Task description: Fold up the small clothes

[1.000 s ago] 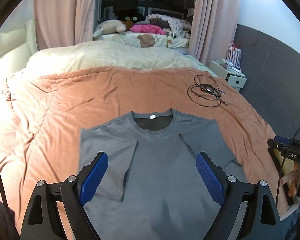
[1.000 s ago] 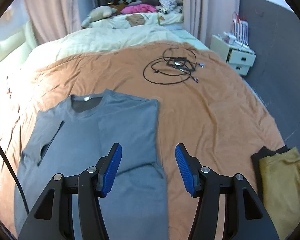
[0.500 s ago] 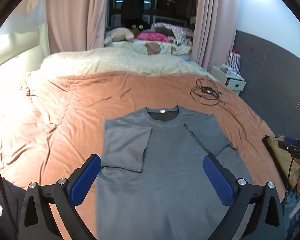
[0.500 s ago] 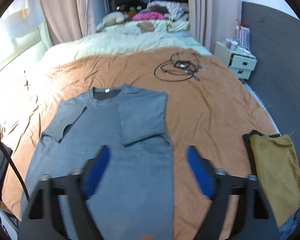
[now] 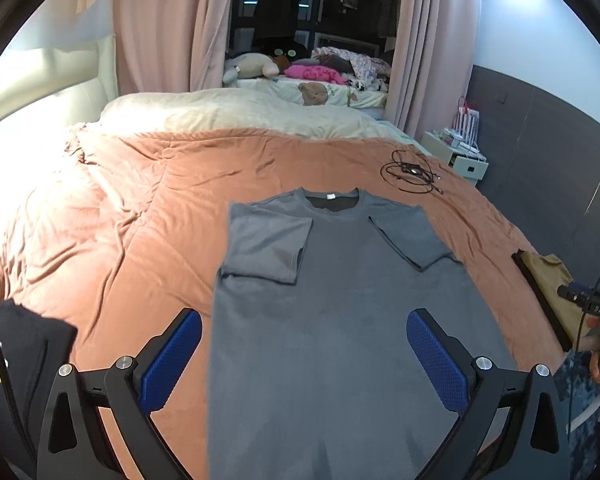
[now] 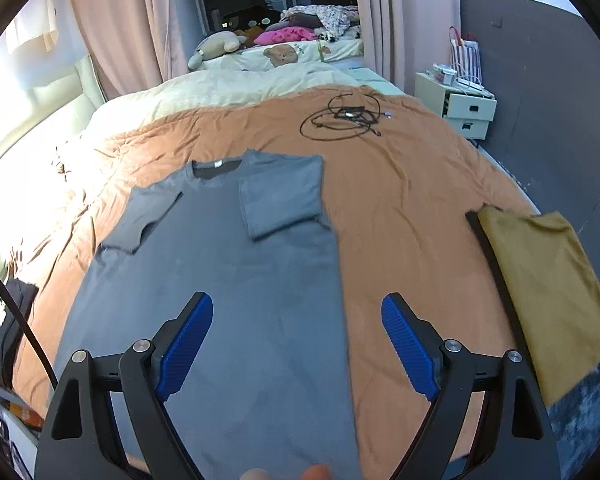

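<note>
the grey t-shirt (image 5: 340, 300) lies flat on the bed (image 5: 120, 220), both sleeves folded in. both tongs, left (image 5: 304, 364) and right (image 6: 296, 344), have pulled back toward the hem, jaws apart and empty; the lengthwise folds likely come next.

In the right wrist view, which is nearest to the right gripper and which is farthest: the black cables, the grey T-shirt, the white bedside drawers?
From the right gripper:
1. Grey T-shirt, directly below and ahead, spread on the orange blanket.
2. Black cables, farther up the bed, slightly right.
3. White bedside drawers, beyond the bed's far right edge.
</note>
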`<state>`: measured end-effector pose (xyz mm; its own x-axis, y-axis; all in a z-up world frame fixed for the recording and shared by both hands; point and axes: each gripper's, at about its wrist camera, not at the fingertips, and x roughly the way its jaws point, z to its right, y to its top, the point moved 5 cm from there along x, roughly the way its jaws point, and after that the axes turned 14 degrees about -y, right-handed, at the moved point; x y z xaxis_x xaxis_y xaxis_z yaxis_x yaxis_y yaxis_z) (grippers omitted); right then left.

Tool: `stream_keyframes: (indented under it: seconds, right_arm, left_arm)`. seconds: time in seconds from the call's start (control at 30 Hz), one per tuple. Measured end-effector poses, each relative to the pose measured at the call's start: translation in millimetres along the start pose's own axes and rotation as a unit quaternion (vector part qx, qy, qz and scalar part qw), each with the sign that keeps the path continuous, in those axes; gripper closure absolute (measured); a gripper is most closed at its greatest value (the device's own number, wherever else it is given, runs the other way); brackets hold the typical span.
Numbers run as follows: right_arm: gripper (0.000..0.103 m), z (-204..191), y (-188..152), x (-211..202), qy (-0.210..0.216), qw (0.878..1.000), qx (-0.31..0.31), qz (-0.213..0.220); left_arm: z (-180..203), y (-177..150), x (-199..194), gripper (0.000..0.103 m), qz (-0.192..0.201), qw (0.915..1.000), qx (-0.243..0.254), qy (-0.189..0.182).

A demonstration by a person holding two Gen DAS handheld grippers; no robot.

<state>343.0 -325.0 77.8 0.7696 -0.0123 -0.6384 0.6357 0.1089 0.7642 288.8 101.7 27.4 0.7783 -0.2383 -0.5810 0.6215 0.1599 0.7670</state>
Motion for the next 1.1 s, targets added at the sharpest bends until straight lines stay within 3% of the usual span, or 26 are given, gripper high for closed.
stream_keyframes:
  seconds: [0.23, 0.37, 0.67, 0.87, 1.1]
  right_arm:
    - [0.017, 10, -56, -23, 0.006, 1.0, -0.011, -0.012]
    - [0.017, 14, -79, -43, -0.011, 1.0, -0.026, 0.004]
    - [0.017, 26, -123, -85, 0.015, 1.0, -0.005, 0.004]
    - [0.017, 40, -152, -118, 0.036, 0.999, 0.005, 0.016]
    - [0.017, 64, -189, -129, 0.052, 0.998, 0.033, 0.009]
  left_arm:
    - [2, -52, -38, 0.0, 0.002, 1.0, -0.003, 0.007]
    - [-2, -83, -58, 0.0, 0.005, 0.9997, -0.016, 0.018]
    - [-8, -134, -113, 0.0, 0.031, 0.9989, -0.034, 0.015]
    - [-8, -161, -136, 0.0, 0.045, 0.9975, -0.055, 0.002]
    - [-5, -193, -143, 0.0, 0.036, 0.9977, -0.058, -0.003]
